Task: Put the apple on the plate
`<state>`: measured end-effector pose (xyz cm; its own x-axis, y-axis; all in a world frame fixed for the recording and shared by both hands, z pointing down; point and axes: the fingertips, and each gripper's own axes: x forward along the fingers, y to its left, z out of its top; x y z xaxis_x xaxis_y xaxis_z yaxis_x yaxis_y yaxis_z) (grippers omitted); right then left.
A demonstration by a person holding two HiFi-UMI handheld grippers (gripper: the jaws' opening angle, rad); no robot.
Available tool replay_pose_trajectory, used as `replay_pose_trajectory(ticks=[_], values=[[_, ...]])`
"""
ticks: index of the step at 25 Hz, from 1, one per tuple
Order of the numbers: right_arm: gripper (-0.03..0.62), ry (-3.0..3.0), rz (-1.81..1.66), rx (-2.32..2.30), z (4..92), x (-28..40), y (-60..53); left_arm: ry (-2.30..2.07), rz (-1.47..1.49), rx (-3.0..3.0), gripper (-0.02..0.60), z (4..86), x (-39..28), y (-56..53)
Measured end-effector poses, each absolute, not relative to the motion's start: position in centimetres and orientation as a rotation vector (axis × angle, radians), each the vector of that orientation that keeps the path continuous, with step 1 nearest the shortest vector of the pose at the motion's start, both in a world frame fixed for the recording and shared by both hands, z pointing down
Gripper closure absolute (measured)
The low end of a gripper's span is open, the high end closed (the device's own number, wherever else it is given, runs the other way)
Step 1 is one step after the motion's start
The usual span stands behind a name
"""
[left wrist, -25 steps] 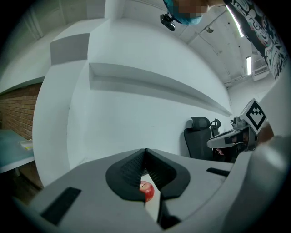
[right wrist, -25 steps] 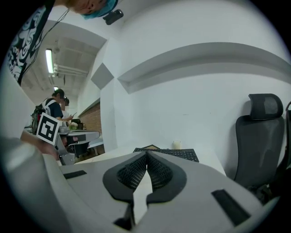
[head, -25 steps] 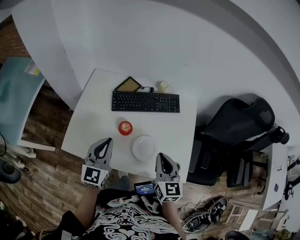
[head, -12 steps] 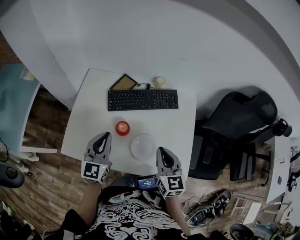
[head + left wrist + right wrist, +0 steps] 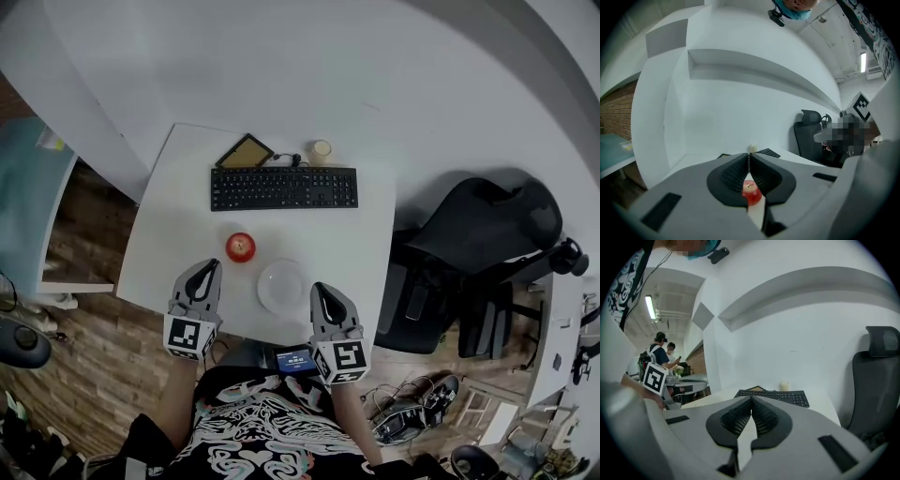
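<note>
The white desk [image 5: 178, 234] and everything on it sit a shade higher in the head view than a second ago. My two grippers have come a little further in over its near edge. The black keyboard [image 5: 284, 188], the white plate [image 5: 283, 286] and the red apple [image 5: 240, 247] keep their places relative to one another. The apple stands on the bare desk just left of the plate, not touching it, between the keyboard and me. The tip of my left gripper [image 5: 210, 267] is somewhat nearer the apple than before but stops short of it. My right gripper [image 5: 322, 290] reaches in beside the plate's right rim. Both pairs of fingers are pressed together with nothing between them, as they were.

The desk's near edge runs out of sight under my grippers. The black office chair [image 5: 478, 234] is cut off at the edge of the right gripper view. Neither gripper view shows the plate, which my own jaw bodies cover. In the left gripper view only part of the apple shows, in the gap below the closed pads. The tan framed board [image 5: 245, 151] behind the keyboard lies flat. The small pale thing [image 5: 322, 149] beside it may be a candle or a cup; I cannot tell which.
</note>
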<state>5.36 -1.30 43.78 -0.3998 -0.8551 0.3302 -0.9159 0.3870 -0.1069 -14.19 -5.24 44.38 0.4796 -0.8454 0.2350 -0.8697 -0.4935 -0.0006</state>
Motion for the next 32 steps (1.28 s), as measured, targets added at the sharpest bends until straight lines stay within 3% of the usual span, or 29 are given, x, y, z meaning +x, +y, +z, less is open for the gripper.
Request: replay_pose_trajectory(ticks=[15, 21, 26, 32], values=[[0.566, -2.417, 0.491, 1.349, 49.6, 3.0, -1.5, -1.463, 0.45, 2.502, 0.553, 50.9, -13.6, -4.6], [0.566, -2.405, 0.47, 1.287, 50.8, 2.0, -2.5, -1.438, 0.478, 2.474, 0.481, 52.7, -13.7, -5.1], [0.566, -2.396, 0.488, 1.223, 52.2, 0.7, -3.7, -1.374, 0.531, 2.467, 0.348, 54.4, -13.5, -6.1], [0.566, -2.401, 0.545, 1.171, 53.3, -1.0, -5.7, -1.353, 0.585, 2.469, 0.265, 56.2, -13.3, -7.9]])
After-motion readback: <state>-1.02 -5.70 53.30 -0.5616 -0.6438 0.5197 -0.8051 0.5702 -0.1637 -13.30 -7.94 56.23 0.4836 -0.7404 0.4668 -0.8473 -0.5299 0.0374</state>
